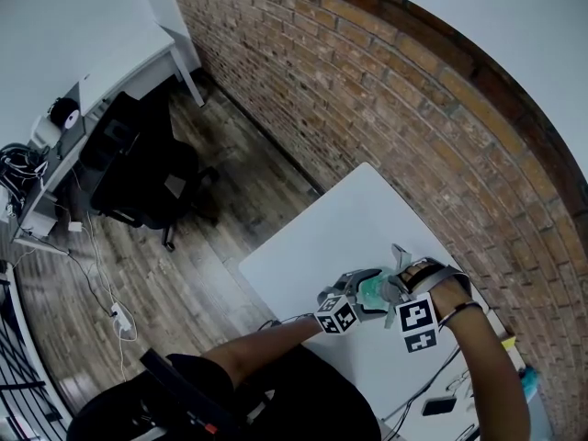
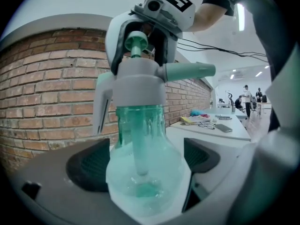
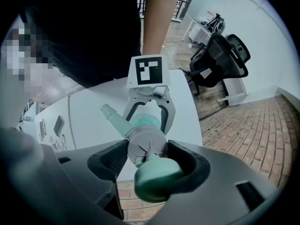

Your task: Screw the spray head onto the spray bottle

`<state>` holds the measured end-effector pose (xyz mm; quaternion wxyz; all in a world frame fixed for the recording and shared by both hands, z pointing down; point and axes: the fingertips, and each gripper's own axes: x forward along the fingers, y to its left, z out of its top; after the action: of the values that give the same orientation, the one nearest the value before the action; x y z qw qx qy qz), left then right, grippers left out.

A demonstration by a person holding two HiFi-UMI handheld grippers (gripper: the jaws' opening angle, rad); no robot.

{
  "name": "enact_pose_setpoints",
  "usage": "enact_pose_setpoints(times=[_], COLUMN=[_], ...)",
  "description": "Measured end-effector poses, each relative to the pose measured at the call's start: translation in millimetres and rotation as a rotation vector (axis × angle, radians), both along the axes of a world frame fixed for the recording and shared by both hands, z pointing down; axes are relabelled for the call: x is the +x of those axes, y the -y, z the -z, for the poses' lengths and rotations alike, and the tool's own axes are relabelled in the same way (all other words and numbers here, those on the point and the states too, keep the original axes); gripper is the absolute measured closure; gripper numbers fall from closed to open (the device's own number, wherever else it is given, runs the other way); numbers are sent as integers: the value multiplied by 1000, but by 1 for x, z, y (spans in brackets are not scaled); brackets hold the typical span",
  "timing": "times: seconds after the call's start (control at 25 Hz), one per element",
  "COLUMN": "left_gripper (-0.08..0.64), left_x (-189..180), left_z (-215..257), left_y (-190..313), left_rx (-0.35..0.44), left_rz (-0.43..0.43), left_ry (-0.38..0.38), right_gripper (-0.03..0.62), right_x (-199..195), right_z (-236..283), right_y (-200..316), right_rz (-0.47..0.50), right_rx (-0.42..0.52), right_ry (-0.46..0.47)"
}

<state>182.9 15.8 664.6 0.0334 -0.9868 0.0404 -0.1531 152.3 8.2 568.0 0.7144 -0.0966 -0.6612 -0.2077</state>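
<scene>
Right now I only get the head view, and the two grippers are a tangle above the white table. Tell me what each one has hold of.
Observer: The left gripper is shut on the round belly of the translucent green plastic spray bottle, which stands roughly upright.
Operator: Now the right one.
Observer: The right gripper points straight down, its pads clamped on the grey plastic spray head.
Operator: Say whether the head is on the neck.
Observer: It sits on the neck, with its clear dip tube hanging inside the bottle. I cannot tell how far it is threaded.
</scene>
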Motion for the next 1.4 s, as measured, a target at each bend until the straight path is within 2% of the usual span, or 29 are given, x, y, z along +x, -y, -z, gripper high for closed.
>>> enact_pose_setpoints(times=[0.16, 0.4, 0.64, 0.92, 1.16, 1.32, 1.4], left_gripper=[78, 81, 87, 89, 89, 89, 89], left_x=[0, 0, 0, 0, 0, 0, 0], left_z=[0, -1, 1, 2, 0, 2, 2], left_y=[2, 3, 4, 3, 4, 4, 4], left_rx=[-16, -22, -38, -36, -34, -38, -40], left_rz=[15, 24, 30, 32, 35, 33, 33], left_ry=[-15, -19, -27, -24, -22, -22, -21], right_gripper=[318, 318, 317, 316, 316, 316, 314], right_x=[-2, -3, -2, -1, 2, 2, 1], right_z=[0, 0, 2, 4, 4, 7, 13], right_y=[1, 5, 9, 12, 17, 19, 22], right_rz=[-137, -474, -726, -923, -1135, -1208, -1202], right_rx=[-20, -82, -99, -76, -35, -18, 7], right_ry=[46, 171, 283, 346, 395, 459, 507])
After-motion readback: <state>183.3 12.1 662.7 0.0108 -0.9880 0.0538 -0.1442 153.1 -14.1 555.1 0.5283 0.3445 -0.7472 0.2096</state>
